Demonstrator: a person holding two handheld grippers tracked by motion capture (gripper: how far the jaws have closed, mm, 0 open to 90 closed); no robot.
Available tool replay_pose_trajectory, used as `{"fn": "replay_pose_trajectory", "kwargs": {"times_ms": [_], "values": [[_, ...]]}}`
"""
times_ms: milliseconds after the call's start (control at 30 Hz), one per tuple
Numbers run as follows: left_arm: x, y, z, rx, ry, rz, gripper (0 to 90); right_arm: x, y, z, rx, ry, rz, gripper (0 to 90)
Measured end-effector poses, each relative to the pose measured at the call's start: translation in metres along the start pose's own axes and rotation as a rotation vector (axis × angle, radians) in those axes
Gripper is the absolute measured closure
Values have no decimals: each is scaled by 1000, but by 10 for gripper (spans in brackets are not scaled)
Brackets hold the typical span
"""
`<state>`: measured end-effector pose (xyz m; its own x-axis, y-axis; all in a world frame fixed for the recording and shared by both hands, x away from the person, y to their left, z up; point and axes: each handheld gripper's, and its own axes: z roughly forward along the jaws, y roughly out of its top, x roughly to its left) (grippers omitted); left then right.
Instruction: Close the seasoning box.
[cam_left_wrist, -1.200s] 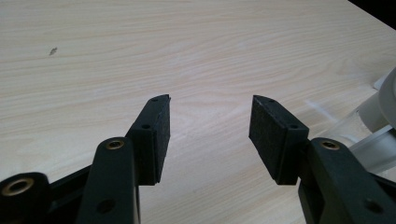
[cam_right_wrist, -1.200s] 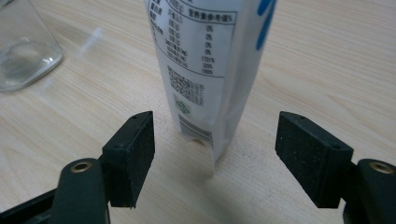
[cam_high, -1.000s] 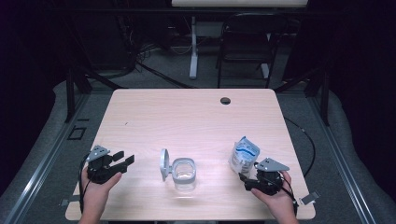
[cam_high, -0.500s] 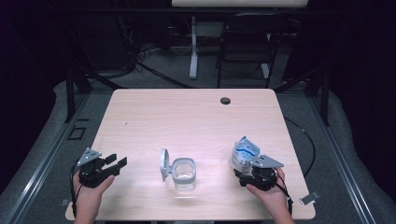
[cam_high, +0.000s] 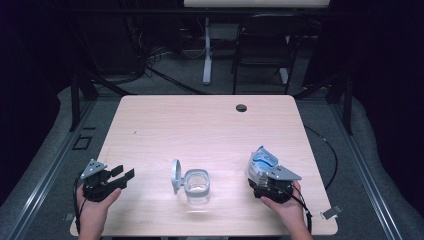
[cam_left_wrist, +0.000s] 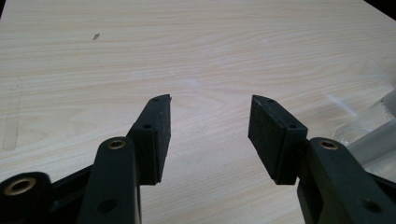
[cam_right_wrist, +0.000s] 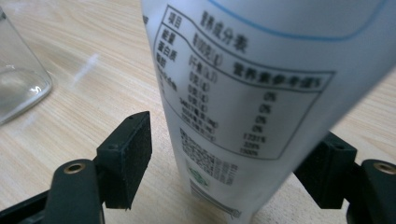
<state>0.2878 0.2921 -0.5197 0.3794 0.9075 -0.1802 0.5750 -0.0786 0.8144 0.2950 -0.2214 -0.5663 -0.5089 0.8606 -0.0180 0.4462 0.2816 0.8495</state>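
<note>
While the pale wooden surface (cam_high: 200, 125) spreads wide beneath everything, a clear glass jar (cam_high: 196, 186) with its hinged lid (cam_high: 175, 176) swung up stands near the front edge, between the two hands. To its right, close to the front right corner, stands a white pouch (cam_high: 260, 167) with blue print and a label table. The right gripper (cam_high: 270, 186) has its jaws spread around the pouch's base, the left pad just clear of it; the other side's contact cannot be told. The left gripper (cam_high: 122, 176), well apart near the front left corner, has its jaws released over bare wood.
</note>
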Motion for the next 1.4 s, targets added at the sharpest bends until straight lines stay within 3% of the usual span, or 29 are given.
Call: {"fn": "replay_pose_trajectory", "kwargs": {"times_ms": [267,500,667,900,1400], "values": [[2,-1,0,3,2,-2,495,2,0,3,-21,-40,-1,288],[2,0,0,0,5,-2,495,4,-9,11,8,-52,-19,290],[3,-1,0,-3,8,-7,495,4,-9,13,-6,-64,-6,312],[4,-1,0,3,7,-5,495,2,-8,14,-9,-66,16,348],[4,-2,2,14,9,-3,496,2,-8,15,-42,-64,15,348]]}}
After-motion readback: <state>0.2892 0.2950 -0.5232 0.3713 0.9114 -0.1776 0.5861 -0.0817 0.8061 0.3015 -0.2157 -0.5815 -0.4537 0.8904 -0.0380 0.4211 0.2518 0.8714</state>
